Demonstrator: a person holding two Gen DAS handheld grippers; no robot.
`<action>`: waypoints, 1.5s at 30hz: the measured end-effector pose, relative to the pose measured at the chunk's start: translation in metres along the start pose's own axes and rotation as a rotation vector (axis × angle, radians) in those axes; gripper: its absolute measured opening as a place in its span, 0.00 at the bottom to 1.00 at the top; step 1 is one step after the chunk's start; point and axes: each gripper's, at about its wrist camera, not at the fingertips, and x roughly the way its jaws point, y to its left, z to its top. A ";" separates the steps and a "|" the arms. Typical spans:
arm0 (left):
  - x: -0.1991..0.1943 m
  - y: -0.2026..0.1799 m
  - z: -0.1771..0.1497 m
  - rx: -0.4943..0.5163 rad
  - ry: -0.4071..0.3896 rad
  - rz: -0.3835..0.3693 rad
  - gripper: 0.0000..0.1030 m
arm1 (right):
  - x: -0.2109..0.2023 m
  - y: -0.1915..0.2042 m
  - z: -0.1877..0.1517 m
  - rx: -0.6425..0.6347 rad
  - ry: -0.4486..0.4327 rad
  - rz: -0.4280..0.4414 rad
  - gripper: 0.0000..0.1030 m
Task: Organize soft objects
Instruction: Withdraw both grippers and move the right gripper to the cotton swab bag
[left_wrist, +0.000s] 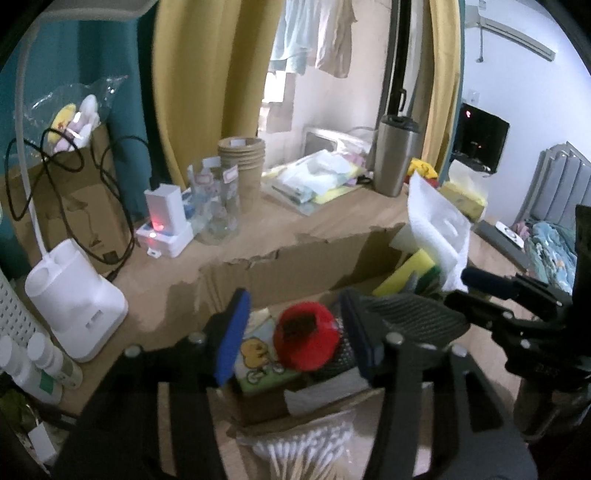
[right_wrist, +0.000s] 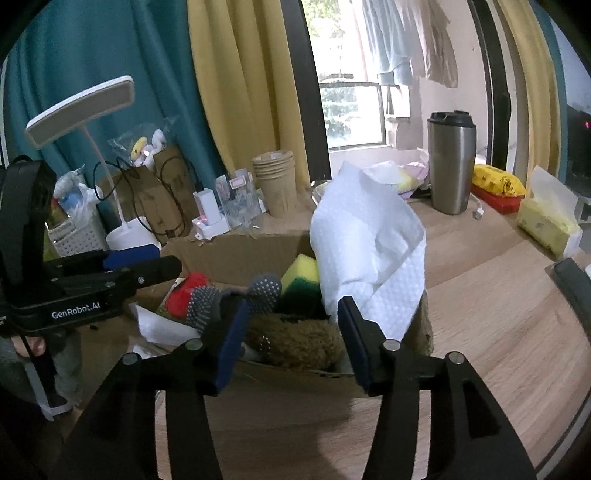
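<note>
- Both my tongs were spread wide, gripping nothing: left tongs above the red soft item, right tongs over the brown plush.
- Each soft thing lay inside the cardboard box on the table.

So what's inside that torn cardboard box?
The cardboard box holds a yellow-green sponge, a red fuzzy thing, a dotted grey glove, a brown furry item and a white sheet. The bottom is hidden under them.
</note>
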 end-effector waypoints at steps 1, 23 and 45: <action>-0.001 -0.001 0.000 0.002 -0.003 0.001 0.52 | -0.002 0.000 0.000 0.000 -0.004 -0.002 0.52; -0.059 -0.007 -0.001 0.003 -0.089 -0.017 0.57 | -0.047 0.014 0.000 -0.017 -0.053 -0.049 0.52; -0.105 0.014 -0.045 -0.018 -0.087 0.012 0.58 | -0.076 0.046 -0.009 -0.039 -0.071 -0.062 0.53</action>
